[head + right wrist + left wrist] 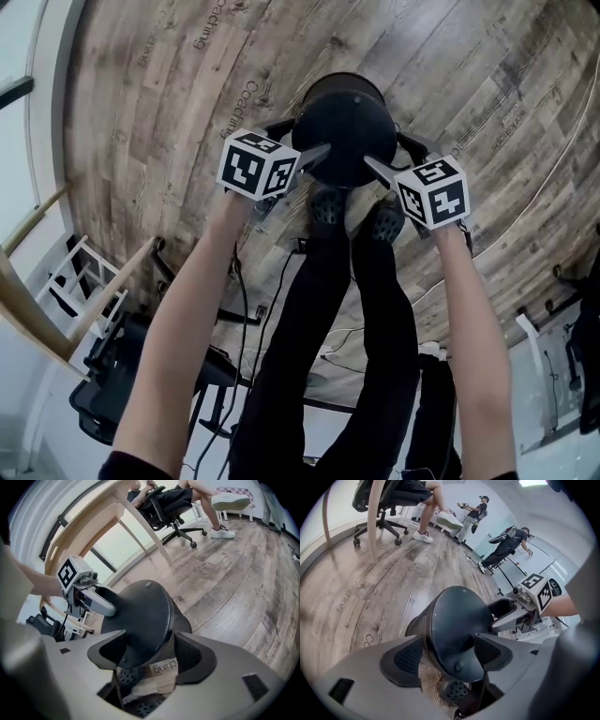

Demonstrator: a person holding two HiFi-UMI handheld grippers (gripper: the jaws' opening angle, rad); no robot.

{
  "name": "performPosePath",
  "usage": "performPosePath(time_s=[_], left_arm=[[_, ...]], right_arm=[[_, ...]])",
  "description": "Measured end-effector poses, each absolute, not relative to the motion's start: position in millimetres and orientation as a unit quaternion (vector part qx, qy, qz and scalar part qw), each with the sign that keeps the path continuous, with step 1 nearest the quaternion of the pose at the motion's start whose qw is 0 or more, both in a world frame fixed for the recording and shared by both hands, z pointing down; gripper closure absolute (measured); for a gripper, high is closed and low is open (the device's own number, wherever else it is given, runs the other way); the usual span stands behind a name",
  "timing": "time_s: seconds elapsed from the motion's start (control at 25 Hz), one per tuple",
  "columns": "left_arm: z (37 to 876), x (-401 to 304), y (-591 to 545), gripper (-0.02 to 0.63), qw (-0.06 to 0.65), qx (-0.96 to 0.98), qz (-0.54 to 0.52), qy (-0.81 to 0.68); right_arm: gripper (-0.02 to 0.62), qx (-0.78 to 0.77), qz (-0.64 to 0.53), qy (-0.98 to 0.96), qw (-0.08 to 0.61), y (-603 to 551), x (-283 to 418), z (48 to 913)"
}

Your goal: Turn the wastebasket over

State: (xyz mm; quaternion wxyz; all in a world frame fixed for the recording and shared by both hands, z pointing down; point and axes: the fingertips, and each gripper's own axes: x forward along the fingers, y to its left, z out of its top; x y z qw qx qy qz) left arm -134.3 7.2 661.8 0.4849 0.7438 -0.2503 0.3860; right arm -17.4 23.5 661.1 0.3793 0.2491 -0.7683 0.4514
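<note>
**Forearms out, tongs slack at an upended wastebasket**

Bare forearms, the left [187, 309] and the right [473, 319], reach out over a pair of perforated clogs [328, 204]. Just past the toes, at twelve o'clock from the feet, the black mesh wastebasket [345, 127] stands on the wooden floor [141, 112] with its solid base facing up.

The left tongs [449, 652] sit at the basket's eight o'clock side. They are spread wide and released, with the edge of the base between the pads. The right tongs [152, 654] sit at its four o'clock side and gape the same way, straddling the base edge and mesh wall without clamping. An office chair [382, 508] stands well off at eleven o'clock in the left gripper view.
</note>
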Motion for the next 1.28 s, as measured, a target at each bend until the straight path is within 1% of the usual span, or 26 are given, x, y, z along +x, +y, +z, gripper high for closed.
performPosePath(time_s=[0.32, 0.44, 0.56, 0.8, 1.08, 1.28], left_arm=[[642.3, -127.3, -14.8, 0.306, 0.431, 0.773, 0.388, -0.257], [631.9, -120.0, -26.4, 0.347, 0.412, 0.788, 0.379, -0.257], [625.6, -114.2, -31.0, 0.366, 0.395, 0.797, 0.378, -0.256], [622.5, -109.4, -20.0, 0.380, 0.391, 0.801, 0.383, -0.245], [618.4, -101.2, 14.4, 0.392, 0.387, 0.803, 0.387, -0.237], [617.2, -90.1, 43.4, 0.406, 0.376, 0.804, 0.401, -0.227]], right_arm=[[0.283, 0.262, 0.401, -0.782, 0.399, -0.1, -3.3, 649.9], [0.293, 0.272, 0.364, -0.792, 0.409, -13.7, 9.0, 643.8], [0.311, 0.279, 0.344, -0.793, 0.419, -19.8, 18.1, 639.8], [0.333, 0.276, 0.344, -0.788, 0.429, -8.3, 26.7, 639.3], [0.341, 0.266, 0.355, -0.780, 0.441, 24.4, 37.6, 642.4], [0.307, 0.248, 0.397, -0.773, 0.428, 50.2, 44.0, 637.3]])
